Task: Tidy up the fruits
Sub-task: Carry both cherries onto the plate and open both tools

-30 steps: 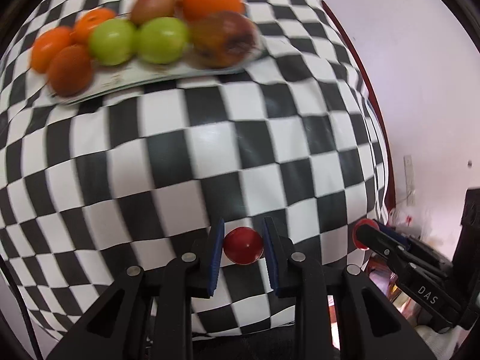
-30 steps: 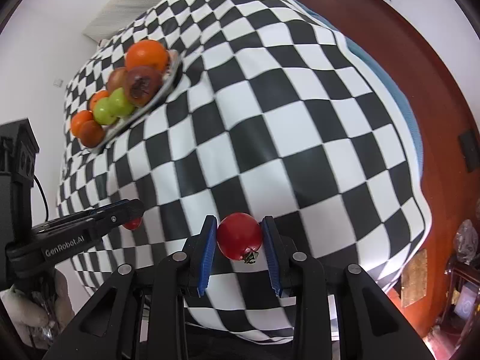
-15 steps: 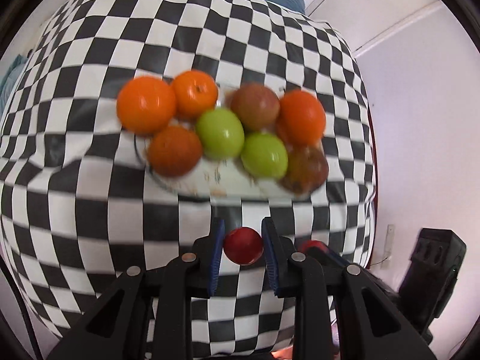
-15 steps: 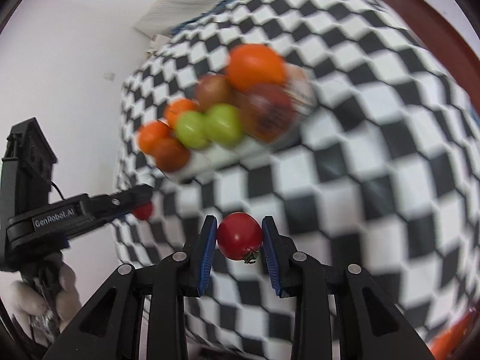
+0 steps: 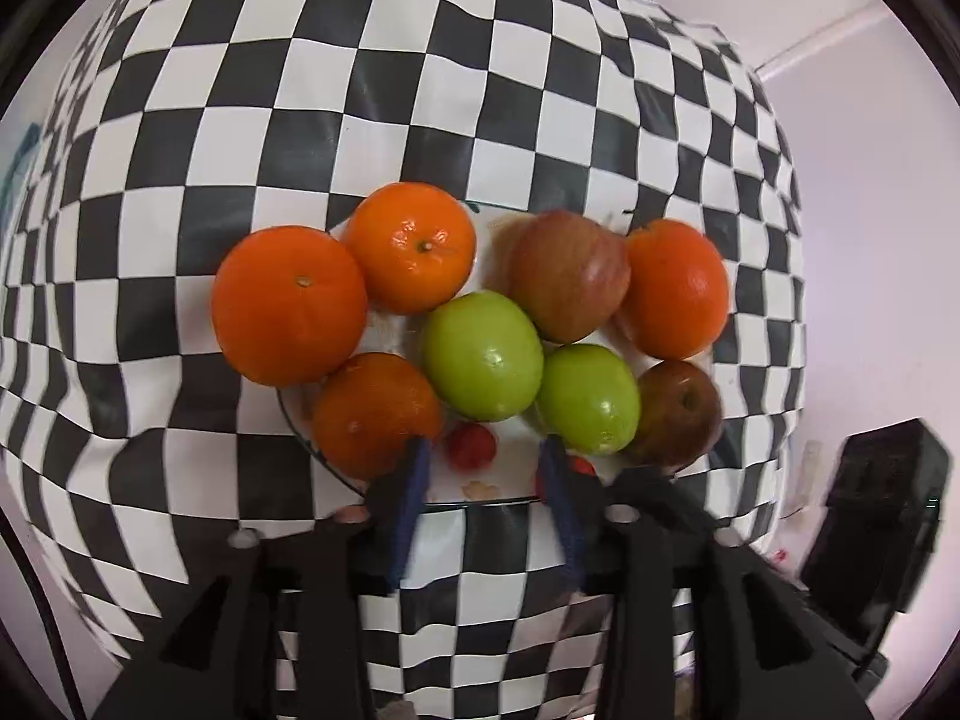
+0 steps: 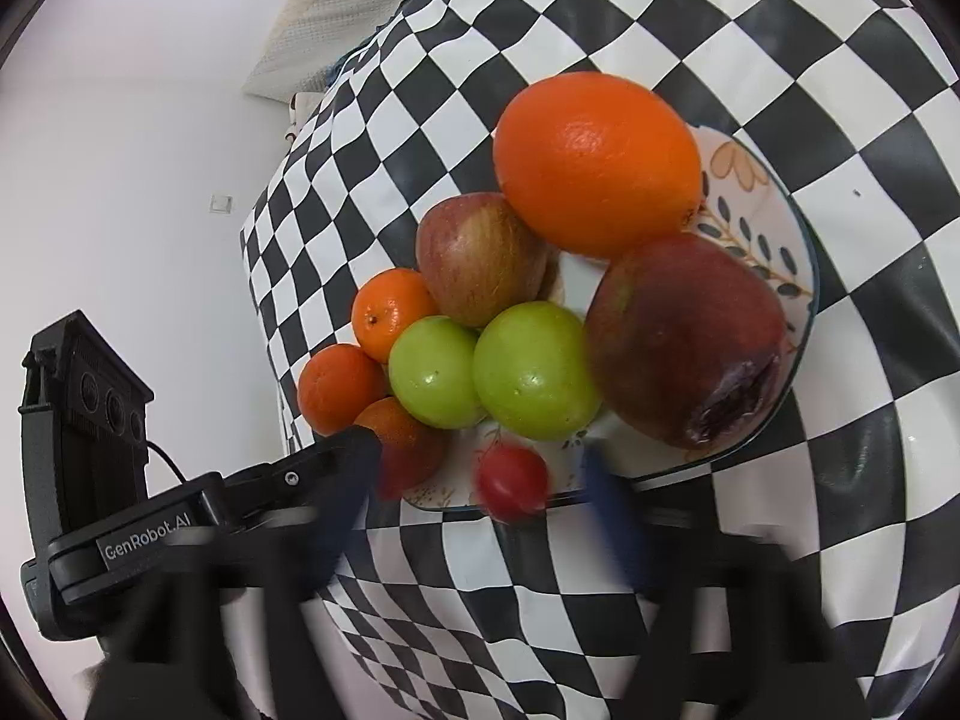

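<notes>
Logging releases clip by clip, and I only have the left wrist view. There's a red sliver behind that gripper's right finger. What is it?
Observer: A second cherry tomato, at the plate's near rim. It sits between the right gripper's opening jaws, with the pads clear of it.
Operator: Any damaged fruit I can't see?
Observer: The dark red apple has a sunken, blackish bruise low on its near side.
Operator: Anything on the plate itself?
Observer: Its far rim carries a painted flower-and-leaf pattern.
</notes>
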